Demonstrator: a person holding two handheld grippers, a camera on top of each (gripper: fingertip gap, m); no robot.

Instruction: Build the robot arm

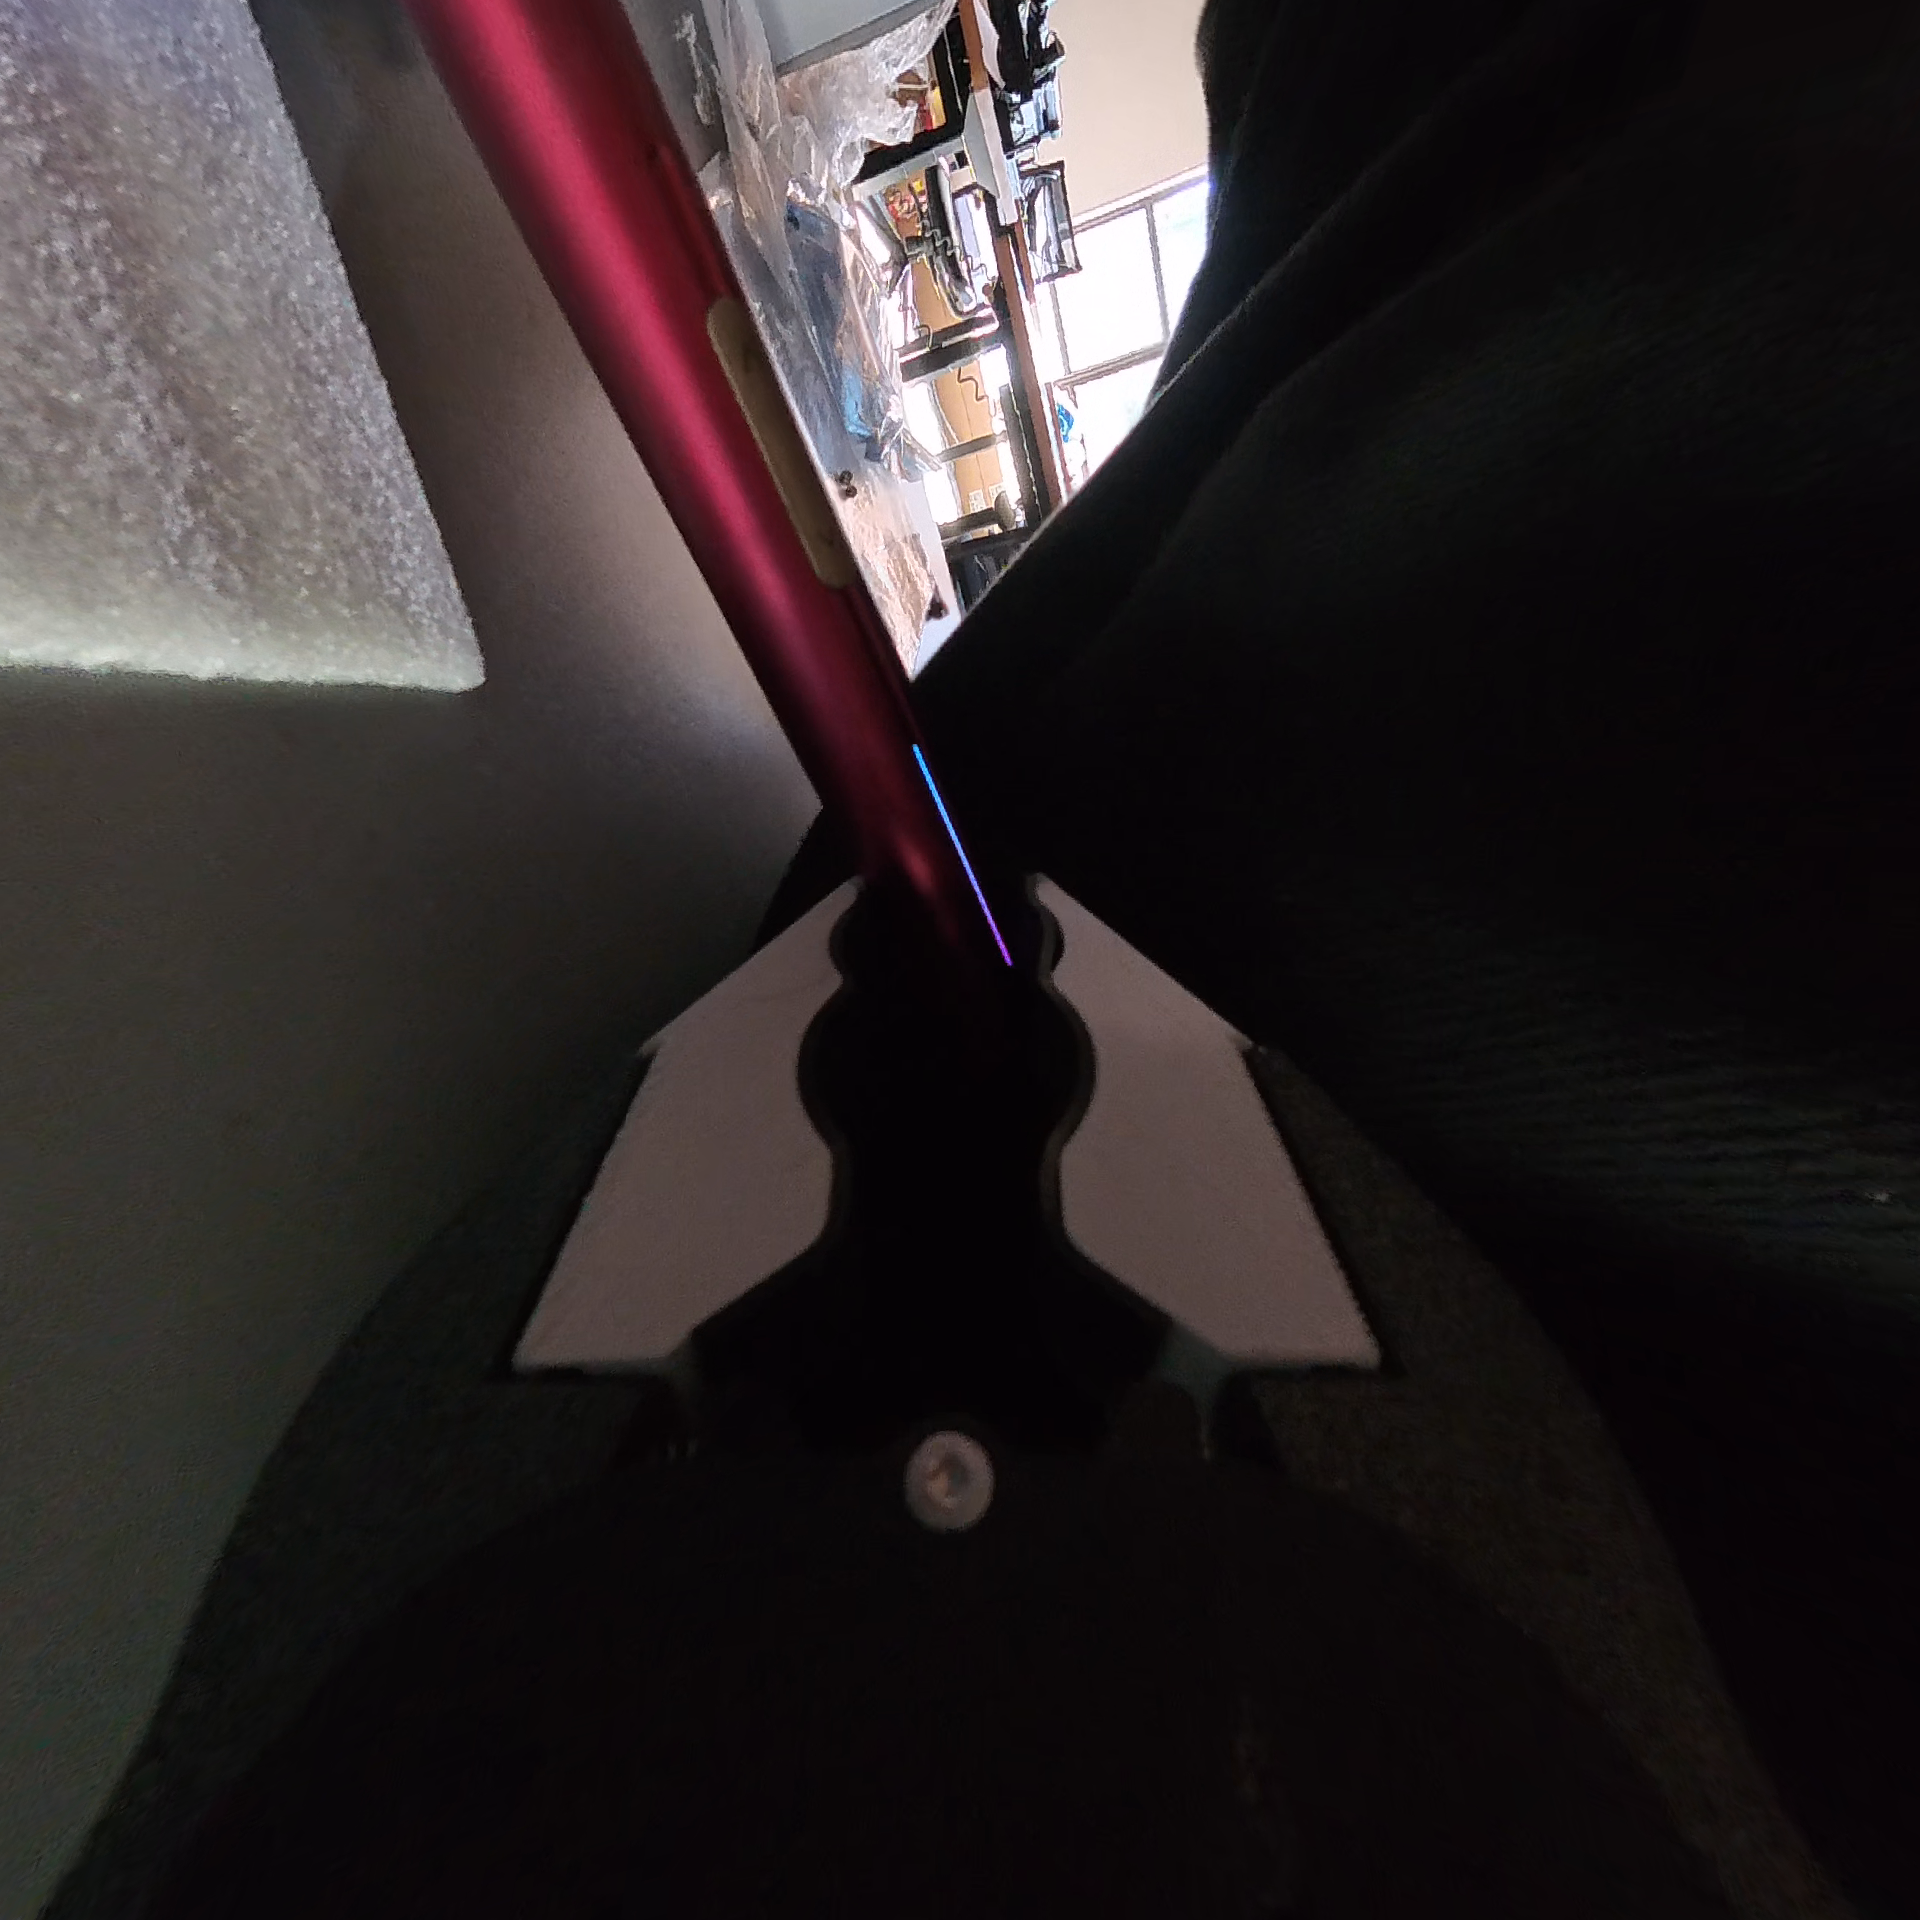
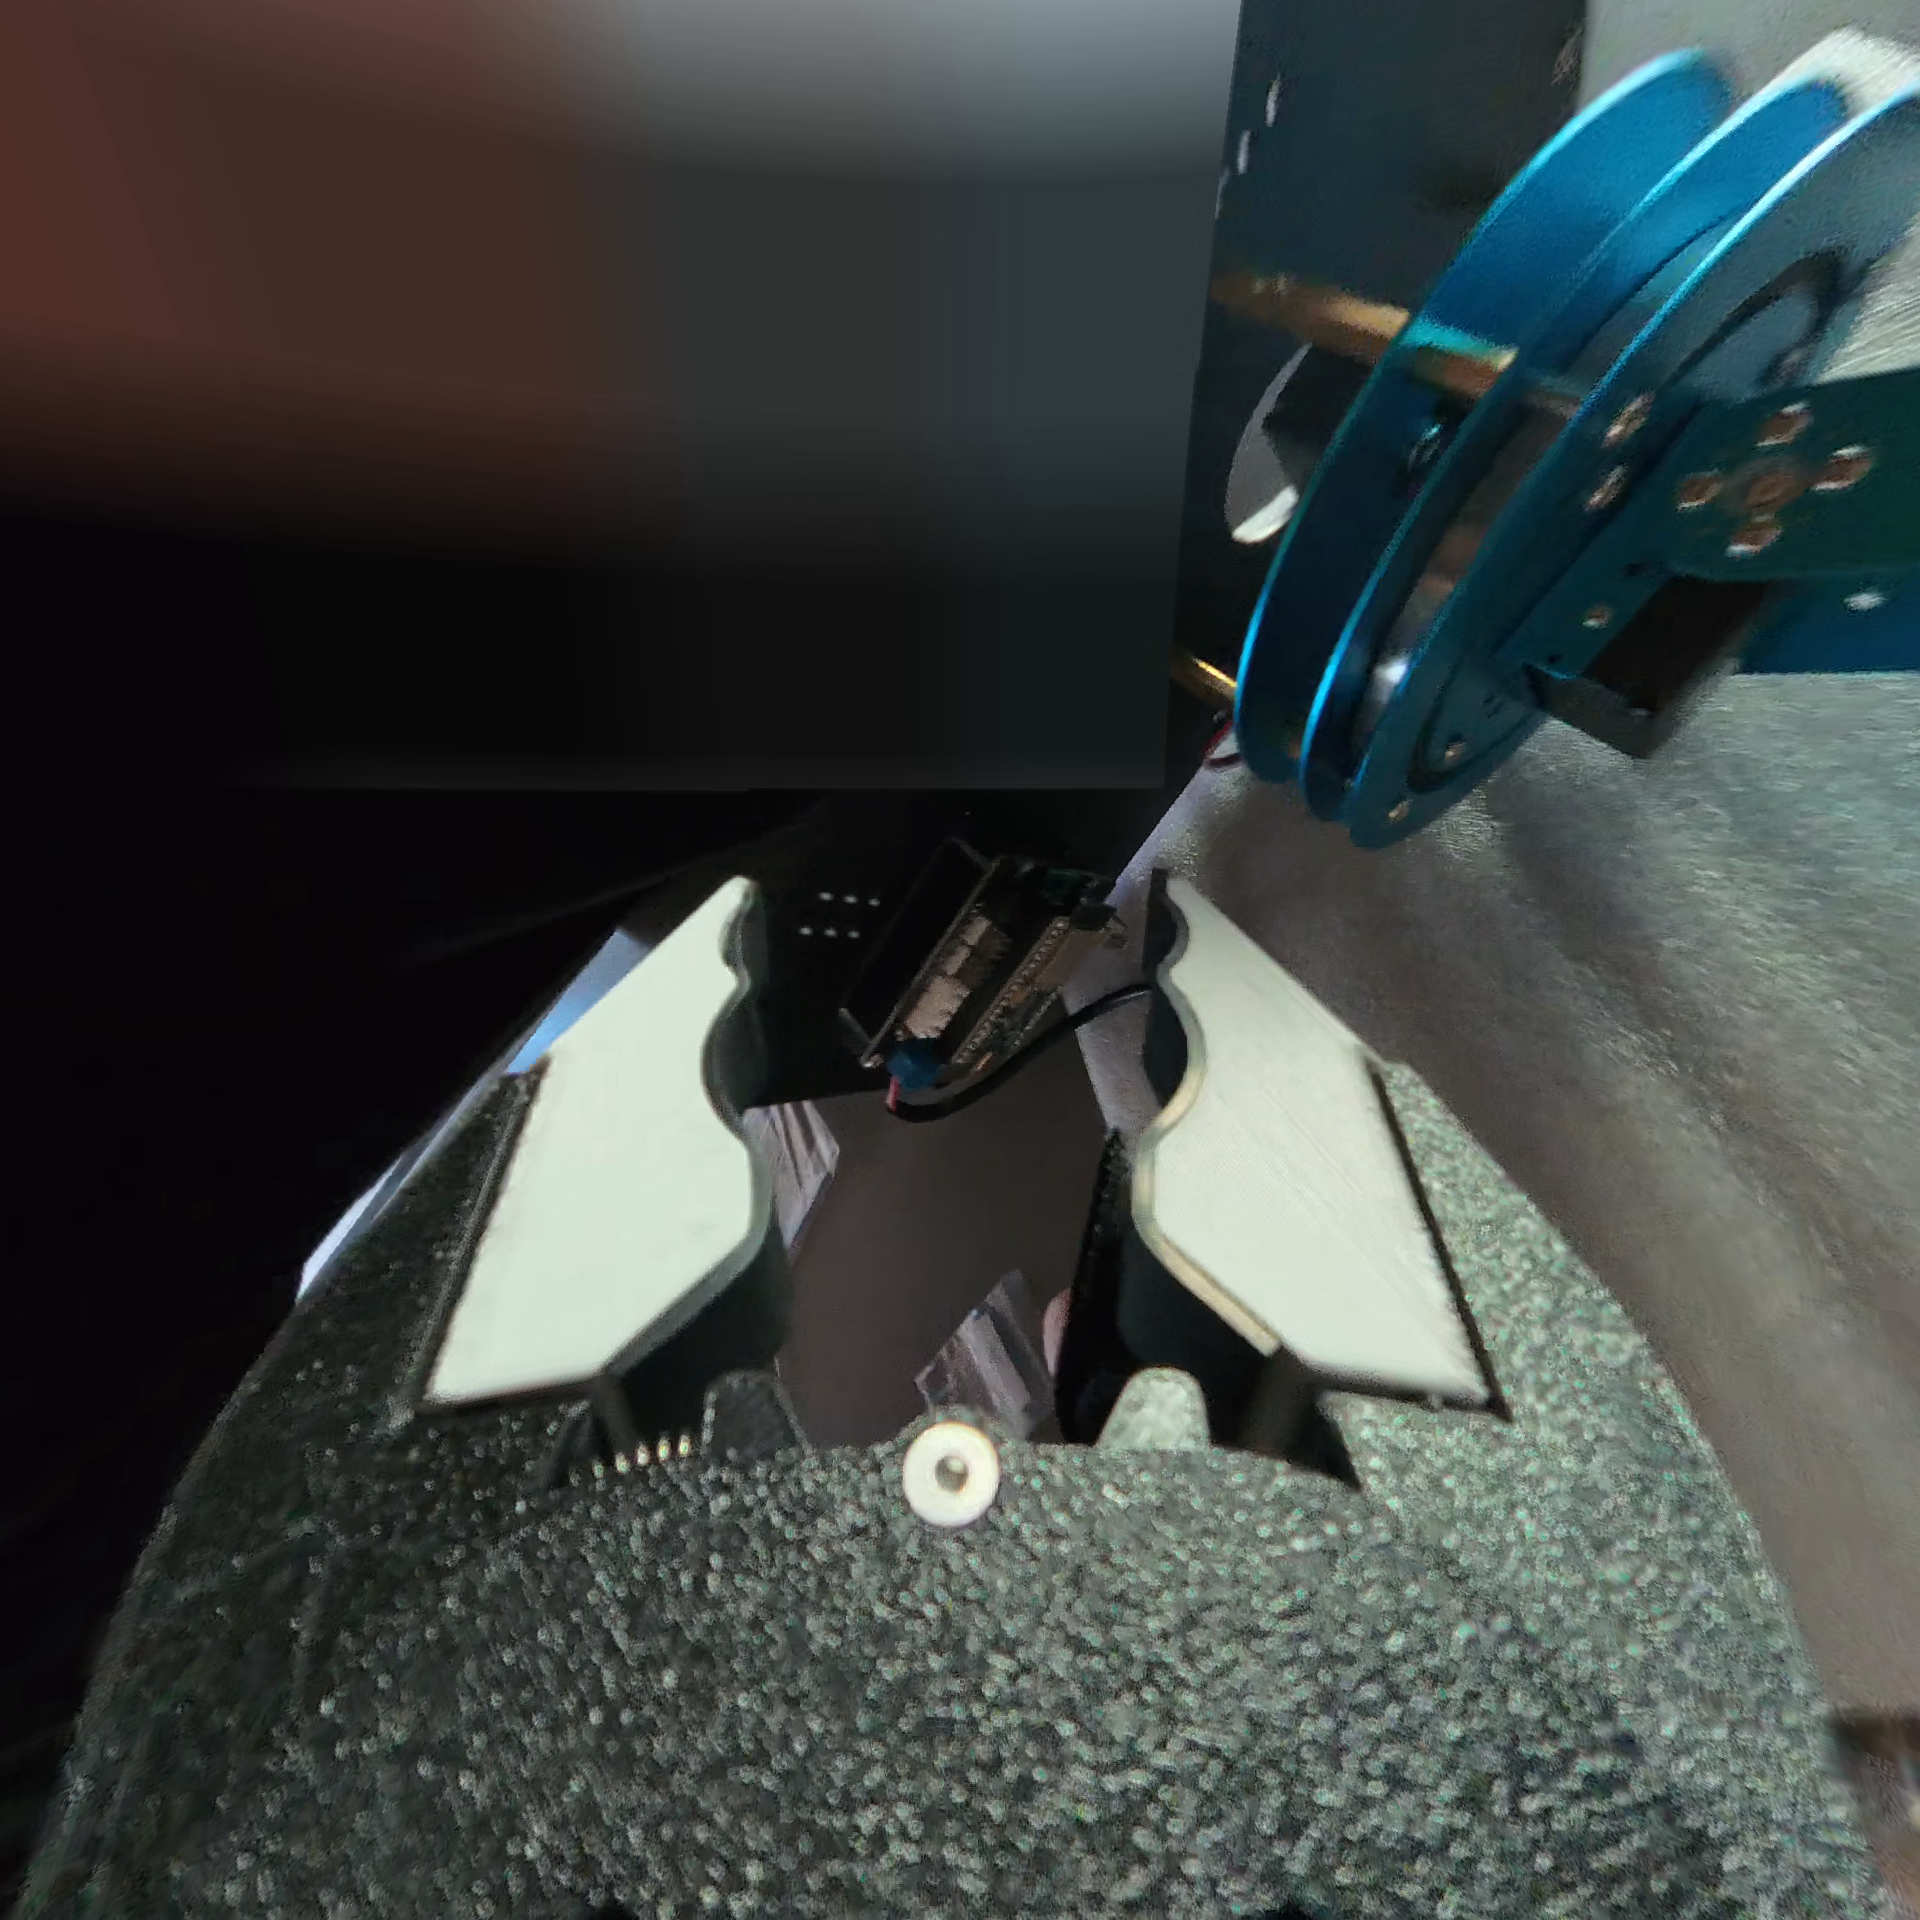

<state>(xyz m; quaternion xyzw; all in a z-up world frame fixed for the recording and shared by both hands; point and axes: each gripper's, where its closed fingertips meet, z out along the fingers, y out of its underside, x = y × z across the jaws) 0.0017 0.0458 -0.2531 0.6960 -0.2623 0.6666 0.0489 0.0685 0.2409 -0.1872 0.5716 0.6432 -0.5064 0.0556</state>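
In the left wrist view my left gripper (image 1: 948, 904) is shut on the lower end of a flat red metallic slab (image 1: 665, 343) seen edge-on. The slab rises up and to the left, with a thin blue-violet glowing line along its edge near the fingertips and a tan strip higher up. In the right wrist view my right gripper (image 2: 956, 904) is open and empty. A small circuit board (image 2: 977, 966) with red and black wires lies on a black plate (image 2: 821, 935) just beyond and between its fingertips.
Dark fabric (image 1: 1507, 727) fills the right of the left wrist view; a white foam block (image 1: 177, 364) is upper left, cluttered shelves (image 1: 966, 312) far behind. In the right wrist view, stacked blue metal discs (image 2: 1475, 499) on brass standoffs (image 2: 1340, 312) stand upper right above a white foam surface (image 2: 1558, 987). My right fingertips sit around 20 cm from my left ones.
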